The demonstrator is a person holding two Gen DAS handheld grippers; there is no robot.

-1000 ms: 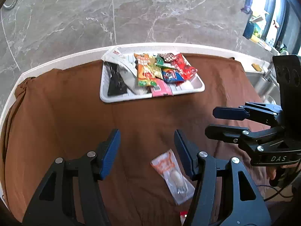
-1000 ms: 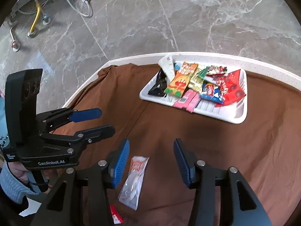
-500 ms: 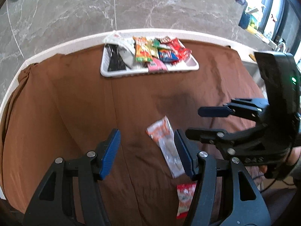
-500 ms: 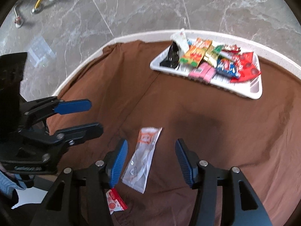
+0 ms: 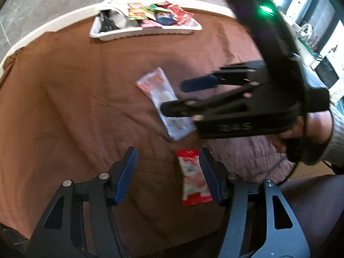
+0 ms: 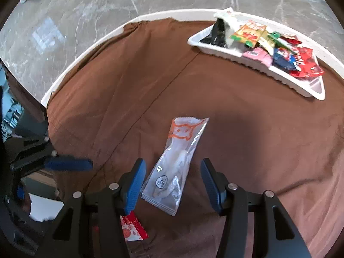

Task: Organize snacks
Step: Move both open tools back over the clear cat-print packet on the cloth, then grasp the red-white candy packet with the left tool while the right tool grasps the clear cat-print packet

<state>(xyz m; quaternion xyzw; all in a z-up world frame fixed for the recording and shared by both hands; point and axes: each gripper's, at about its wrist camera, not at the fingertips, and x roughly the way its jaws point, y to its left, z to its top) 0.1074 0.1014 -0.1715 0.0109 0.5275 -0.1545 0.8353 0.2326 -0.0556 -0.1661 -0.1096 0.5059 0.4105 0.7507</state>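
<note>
**Two loose snack packets on the cloth, both tongs spread**

A round table [image 6: 90, 49] with a white rim carries a brown cloth [image 6: 133, 81]. Near its far edge sits a white tray [image 6: 253, 59] piled with mixed snack packets [image 6: 286, 49].

Toward the near edge a clear packet with orange print [image 6: 176, 163] lies flat on the cloth. The right gripper [image 6: 172, 185] hovers over it with jaws wide apart, the packet's near end between the blue pads [image 6: 134, 185], which do not appear to touch it.

Just nearer the table's edge lies a red-and-white packet [image 5: 194, 180]. The left gripper [image 5: 169, 172] is also spread, holding nothing; this packet lies right beside its right-hand pad. I cannot tell whether they touch
</note>
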